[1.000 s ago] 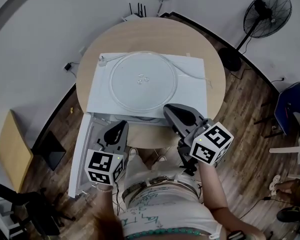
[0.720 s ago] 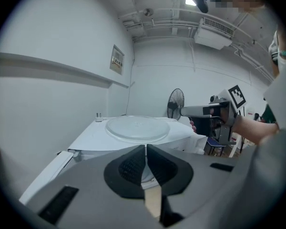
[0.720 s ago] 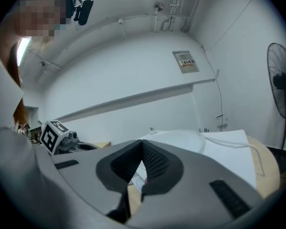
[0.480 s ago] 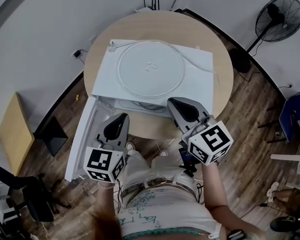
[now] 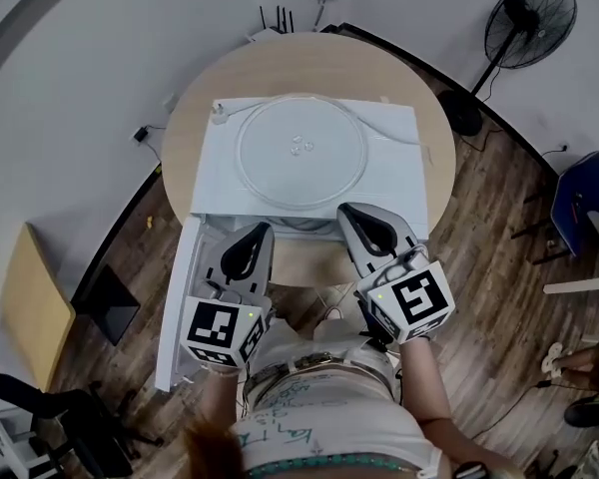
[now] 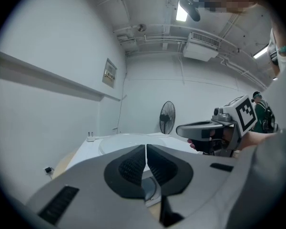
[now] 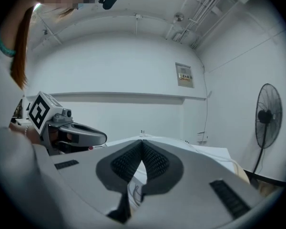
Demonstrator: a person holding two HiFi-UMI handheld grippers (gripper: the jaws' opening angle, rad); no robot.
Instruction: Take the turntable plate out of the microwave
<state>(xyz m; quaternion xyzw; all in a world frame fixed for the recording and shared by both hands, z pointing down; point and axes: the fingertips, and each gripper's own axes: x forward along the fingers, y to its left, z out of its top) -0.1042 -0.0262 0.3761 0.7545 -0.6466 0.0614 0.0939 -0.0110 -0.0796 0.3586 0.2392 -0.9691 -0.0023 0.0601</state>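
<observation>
Left gripper (image 5: 260,234) lifted; turntable plate (image 5: 301,151) clear, round.

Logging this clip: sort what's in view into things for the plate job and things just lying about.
Job: turntable plate, lying on top of the microwave; its open door; left gripper, right gripper, both shut, empty.
Lying about: standing fan; blue chair; round table.

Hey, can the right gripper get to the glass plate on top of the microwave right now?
Probably yes: the plate lies bare on the microwave, nothing between it and the right gripper, whose fingers are shut.
</observation>
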